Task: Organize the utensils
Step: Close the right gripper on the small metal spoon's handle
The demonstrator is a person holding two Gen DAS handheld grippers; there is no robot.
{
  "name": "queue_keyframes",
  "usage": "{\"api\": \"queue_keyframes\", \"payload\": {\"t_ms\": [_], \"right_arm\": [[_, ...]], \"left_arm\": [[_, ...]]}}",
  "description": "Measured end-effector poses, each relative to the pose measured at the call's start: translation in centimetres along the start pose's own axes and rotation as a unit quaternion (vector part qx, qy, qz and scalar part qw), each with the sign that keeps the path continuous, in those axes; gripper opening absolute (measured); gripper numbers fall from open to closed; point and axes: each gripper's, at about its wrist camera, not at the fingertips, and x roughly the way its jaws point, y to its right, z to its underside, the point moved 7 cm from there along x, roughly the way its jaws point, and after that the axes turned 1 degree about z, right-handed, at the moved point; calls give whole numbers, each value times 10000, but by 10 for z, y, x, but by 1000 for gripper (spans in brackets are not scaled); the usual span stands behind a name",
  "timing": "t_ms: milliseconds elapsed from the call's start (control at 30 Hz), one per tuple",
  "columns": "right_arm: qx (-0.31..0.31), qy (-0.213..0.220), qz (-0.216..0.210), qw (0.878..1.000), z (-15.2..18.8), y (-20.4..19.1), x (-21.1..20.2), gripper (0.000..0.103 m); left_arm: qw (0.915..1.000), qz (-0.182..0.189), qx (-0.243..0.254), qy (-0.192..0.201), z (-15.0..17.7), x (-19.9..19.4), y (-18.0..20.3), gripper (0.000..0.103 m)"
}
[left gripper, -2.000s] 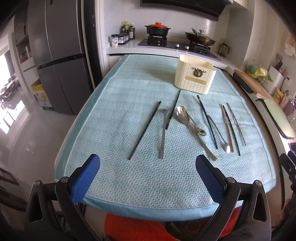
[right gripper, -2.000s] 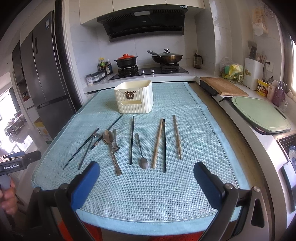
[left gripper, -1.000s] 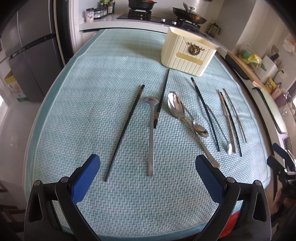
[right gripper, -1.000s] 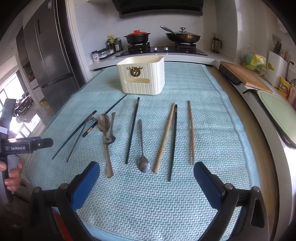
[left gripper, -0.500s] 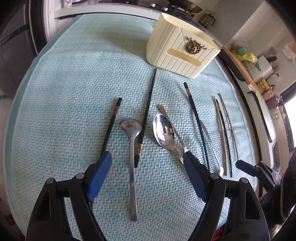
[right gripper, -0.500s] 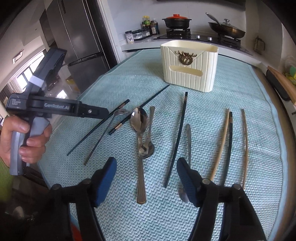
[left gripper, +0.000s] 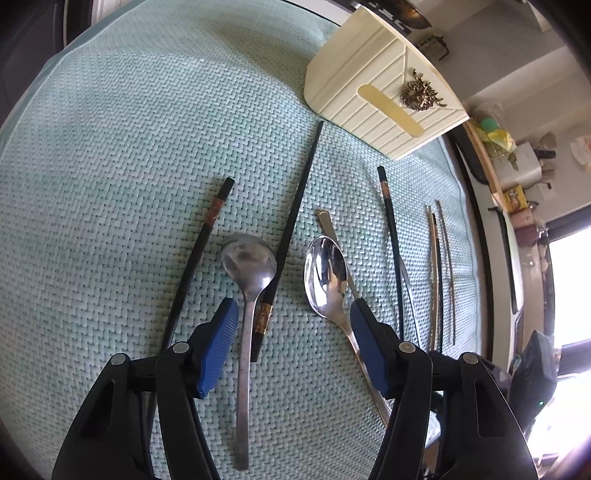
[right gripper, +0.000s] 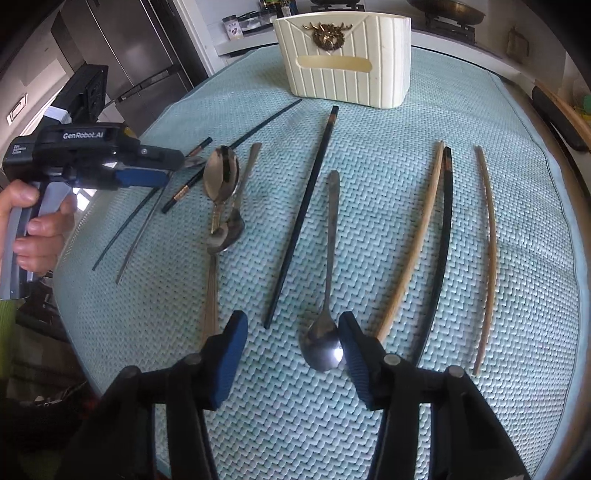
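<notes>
left gripper [left gripper: 291, 314] closing, ungrasped | right gripper [right gripper: 291, 332] same | spoons [right gripper: 320, 343] 4 | chopsticks [right gripper: 301, 218] 6 | holder [right gripper: 347, 55] 1

Home kitchen: steel fridge [right gripper: 147, 55] at far left, pan [right gripper: 447, 7] on stove behind the counter [right gripper: 517, 258], spice jars [right gripper: 236, 27] by the wall, cutting board [left gripper: 480, 155] alongside, spoons and chopsticks laid on a teal mat.

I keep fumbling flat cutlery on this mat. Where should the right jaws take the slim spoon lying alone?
Probably mid-handle on the slim spoon, coming from above with the closing jaws straddling its width: the handle is narrow and straight with bare mat on both sides, while the bowl is wide and low.
</notes>
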Motion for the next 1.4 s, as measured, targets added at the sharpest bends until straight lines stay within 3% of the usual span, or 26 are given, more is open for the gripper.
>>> {"api": "queue_keyframes", "payload": {"t_ms": [200,267,367,600,667,733,800,967,1233,1333,1400], "right_arm": [[-98,-78,111,9999,1,1,8,51],[-157,-107,160,9997,1,0,10,39],[-141,-114,137,9997,4,0,10,31],[-99,-68,16,9999,9,5,6,31],[-176,-89,-6,9998,12,4,3,28],[-241,-109,-23,9996,17,1,-2,15],[-154,-100,-138,9997,21,1,-6,13],[163,2,-454,9988,22,6,-16,5],[-6,125,-384,9992,26,5,-29,3],[-57,151,-192,9997,26,6,-24,9],[-4,62,-183,9998,28,8,-19,23]], "left_arm": [[9987,346,-382,-54,-10,2,-6,58],[9985,368,-388,-96,-13,6,-5,54],[9982,365,-439,-202,-15,14,-4,49],[9965,348,-743,-143,-27,19,-15,48],[9967,341,-732,-117,-30,22,-16,40],[9972,306,-675,-119,-33,24,-14,19],[9968,413,-675,-120,-33,26,-10,9],[9976,422,-536,121,-31,14,-3,3],[9955,571,-257,715,-31,-37,12,2],[9970,430,-70,645,-29,-36,13,2],[9980,359,-147,502,-28,-26,8,3]]}}
